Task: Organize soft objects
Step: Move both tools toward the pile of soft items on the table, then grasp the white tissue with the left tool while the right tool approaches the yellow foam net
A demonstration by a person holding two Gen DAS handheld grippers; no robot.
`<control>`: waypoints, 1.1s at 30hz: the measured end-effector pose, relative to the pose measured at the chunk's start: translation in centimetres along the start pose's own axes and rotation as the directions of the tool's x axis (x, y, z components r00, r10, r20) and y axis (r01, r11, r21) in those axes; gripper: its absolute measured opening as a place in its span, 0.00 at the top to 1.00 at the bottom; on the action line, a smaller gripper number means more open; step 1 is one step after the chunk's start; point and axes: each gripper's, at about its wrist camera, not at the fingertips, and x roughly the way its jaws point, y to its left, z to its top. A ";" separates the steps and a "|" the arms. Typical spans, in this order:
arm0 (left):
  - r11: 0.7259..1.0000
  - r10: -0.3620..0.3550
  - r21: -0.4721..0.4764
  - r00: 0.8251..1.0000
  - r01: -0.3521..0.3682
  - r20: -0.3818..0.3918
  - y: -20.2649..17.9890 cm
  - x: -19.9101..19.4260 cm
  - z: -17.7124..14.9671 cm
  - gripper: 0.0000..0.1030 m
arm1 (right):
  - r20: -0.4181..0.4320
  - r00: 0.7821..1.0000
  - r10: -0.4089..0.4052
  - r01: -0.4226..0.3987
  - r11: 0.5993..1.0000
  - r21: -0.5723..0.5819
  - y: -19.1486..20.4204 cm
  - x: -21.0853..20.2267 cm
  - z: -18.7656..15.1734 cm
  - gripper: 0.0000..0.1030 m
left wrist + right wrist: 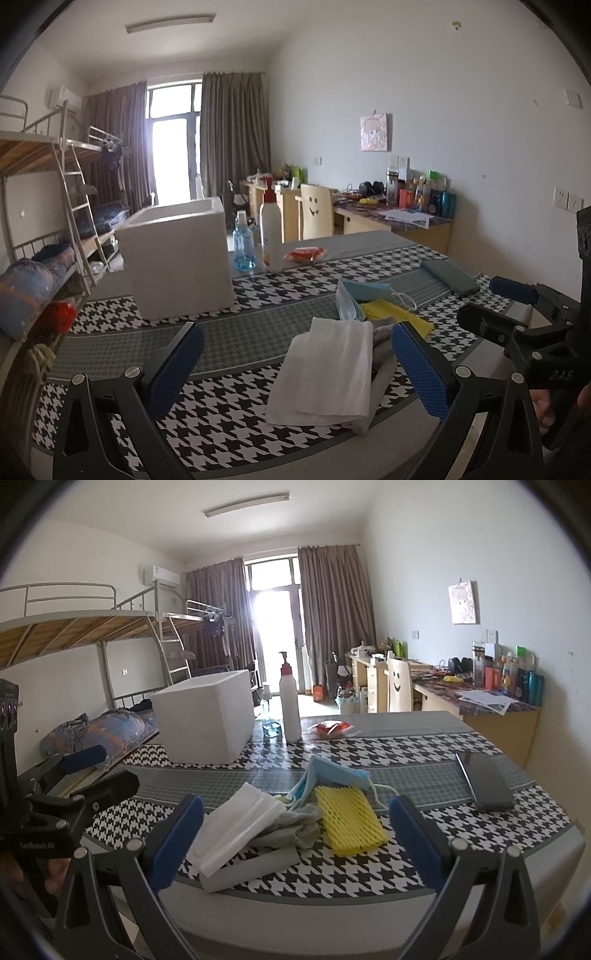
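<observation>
Soft things lie heaped near the front edge of the table (406, 753), which wears a black-and-white houndstooth cloth with grey bands. Farthest left and well back stands a white foam box (207, 720), open at the top, well apart from the heap. Just to its right are a small blue spray bottle (243, 243) and a tall white pump bottle (290, 709), then an orange packet (330, 728) lying flat.

Nearer, the left gripper (295, 369) hangs low over the table with its blue-padded fingers spread wide and nothing between them; a folded white tissue (328, 373) lies in the gap below, untouched as far as I can see. Under and beside the tissue, a grey cloth (295, 825) is bunched up, and a grey foam strip (251, 869) lies along the table edge. Behind them sits a crumpled blue face mask (332, 775), its white ear loop trailing right. A yellow foam net sleeve (349, 821) lies touching the cloth and overlapping the mask.

The right gripper (295, 845) is likewise spread wide and empty, framing the whole heap from the near edge. Right of all this, apart from the pile, a dark phone (485, 781) rests on the cloth.
</observation>
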 end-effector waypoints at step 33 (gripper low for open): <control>0.999 -0.047 0.007 0.973 0.050 -0.227 -0.8 8.0 -2.2 0.01 | -0.178 0.983 -0.035 0.043 0.998 0.042 -3.1 5.7 -1.1 0.01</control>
